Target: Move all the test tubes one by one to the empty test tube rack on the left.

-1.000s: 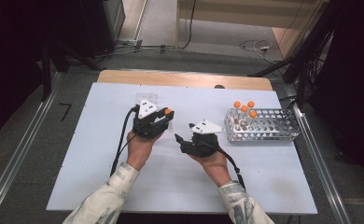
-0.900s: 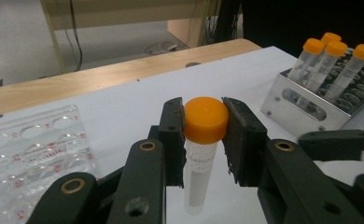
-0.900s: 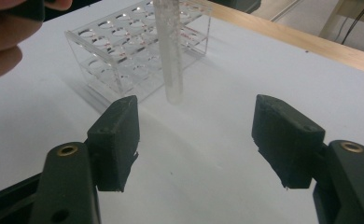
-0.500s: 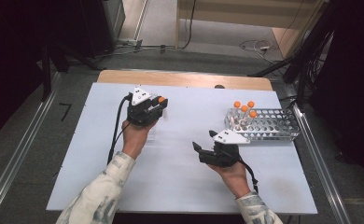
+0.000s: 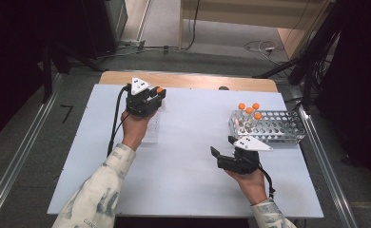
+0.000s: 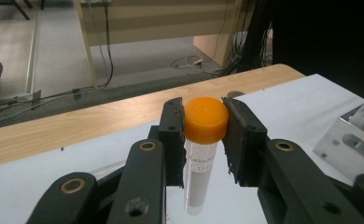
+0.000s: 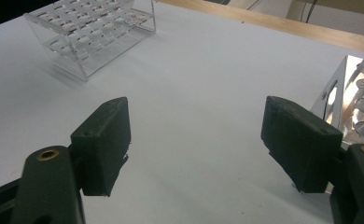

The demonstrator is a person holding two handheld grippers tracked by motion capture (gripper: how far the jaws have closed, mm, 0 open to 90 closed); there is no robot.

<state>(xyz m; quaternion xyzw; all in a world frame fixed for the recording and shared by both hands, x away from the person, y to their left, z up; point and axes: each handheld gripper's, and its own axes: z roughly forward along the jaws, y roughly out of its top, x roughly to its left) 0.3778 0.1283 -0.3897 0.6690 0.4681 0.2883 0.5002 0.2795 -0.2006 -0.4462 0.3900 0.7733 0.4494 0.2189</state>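
A clear tube with an orange cap (image 6: 206, 119) hangs upright between the jaws of my left gripper (image 6: 204, 122), which is shut on the cap. In the high view the left gripper (image 5: 158, 93) is held above the far left part of the white table, over the far end of a clear plastic rack (image 5: 151, 130). My right gripper (image 5: 222, 146) hovers low at the near middle with its jaws wide apart and nothing between them. In the right gripper view the right gripper (image 7: 208, 135) points across bare table, with the clear rack (image 7: 91, 32) far ahead on the left.
A metal tube rack (image 5: 269, 126) stands at the right of the table and holds three orange-capped tubes (image 5: 248, 110) at its left end. Its shiny end wall (image 7: 339, 100) is close beside the right jaw. A wooden strip (image 5: 188, 80) runs along the far edge.
The two grippers, close together at mid-table a second ago, have parted. The left one carried the tube to the far left; the right one drew back towards the near right, open.
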